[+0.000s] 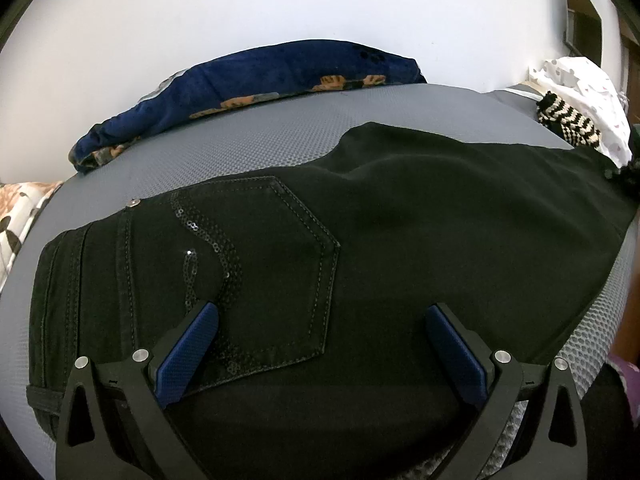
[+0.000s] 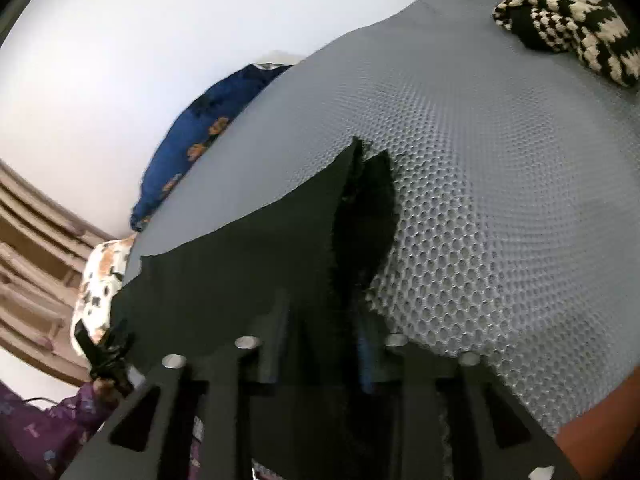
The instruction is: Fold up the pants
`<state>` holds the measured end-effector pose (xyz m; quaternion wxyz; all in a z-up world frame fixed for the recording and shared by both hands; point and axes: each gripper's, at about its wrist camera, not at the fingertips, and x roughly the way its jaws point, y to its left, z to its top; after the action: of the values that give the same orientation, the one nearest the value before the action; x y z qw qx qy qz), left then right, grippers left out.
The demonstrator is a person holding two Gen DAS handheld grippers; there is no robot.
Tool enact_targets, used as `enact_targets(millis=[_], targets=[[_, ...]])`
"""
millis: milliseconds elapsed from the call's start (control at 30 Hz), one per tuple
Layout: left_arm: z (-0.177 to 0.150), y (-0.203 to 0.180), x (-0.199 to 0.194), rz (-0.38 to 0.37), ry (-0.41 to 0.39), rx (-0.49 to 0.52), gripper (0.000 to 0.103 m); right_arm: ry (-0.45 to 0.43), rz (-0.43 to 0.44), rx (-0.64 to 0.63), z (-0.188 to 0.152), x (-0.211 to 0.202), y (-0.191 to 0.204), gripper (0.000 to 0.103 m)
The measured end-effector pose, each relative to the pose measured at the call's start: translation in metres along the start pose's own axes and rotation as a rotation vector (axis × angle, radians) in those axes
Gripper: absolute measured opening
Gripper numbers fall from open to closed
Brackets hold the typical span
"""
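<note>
The black pants lie flat across the grey mesh mattress of a bed, filling the middle and lower part of the left wrist view, with the waistband at the lower left and the legs running off to the right. The back pocket faces up, so the garment seems spread out for a lengthwise or crosswise fold.

The left gripper hangs over the seat of the pants at the bottom of its frame, its blue-padded fingers spread wide on either side of the pocket with nothing between them. It looks parked there to pin or steady the waist end while the other end is worked.

In the right wrist view, the right gripper sits at the bottom centre, fingers drawn together over the dark cloth near the leg hem; they appear clamped on a pinch of the fabric, though blur hides the contact. Taking hold at the hem would let that end be carried back toward the waist.

A blue blanket and a striped knit lie along the far edge, clear of the fold.
</note>
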<state>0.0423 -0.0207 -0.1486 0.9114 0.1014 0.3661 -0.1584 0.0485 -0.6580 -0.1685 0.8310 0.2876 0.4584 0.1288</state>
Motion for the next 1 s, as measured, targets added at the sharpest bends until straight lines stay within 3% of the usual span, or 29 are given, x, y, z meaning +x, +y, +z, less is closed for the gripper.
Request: enact_targets(millis=[133,300,567,767,1000], targets=[[0.000,-0.001,-0.001,-0.001,-0.004,-0.002,0.102,-0.018,-0.056,-0.007,0.000,-0.002,0.018,0.009],[0.002,0.003,-0.010,-0.031,-0.029,-0.030,0.103,-0.056,-0.003,-0.005,0.001,-0.012,0.054,0.009],[0.018,0.021,-0.045,-0.077,-0.122,-0.106,0.102,-0.028,0.115,-0.093,0.004,-0.005,0.161,0.009],[0.020,0.034,-0.071,-0.086,-0.173,-0.112,0.103,0.010,0.247,-0.119,-0.008,0.034,0.237,0.009],[0.018,0.044,-0.088,-0.088,-0.216,-0.102,0.103,0.101,0.348,-0.076,-0.042,0.126,0.303,0.009]])
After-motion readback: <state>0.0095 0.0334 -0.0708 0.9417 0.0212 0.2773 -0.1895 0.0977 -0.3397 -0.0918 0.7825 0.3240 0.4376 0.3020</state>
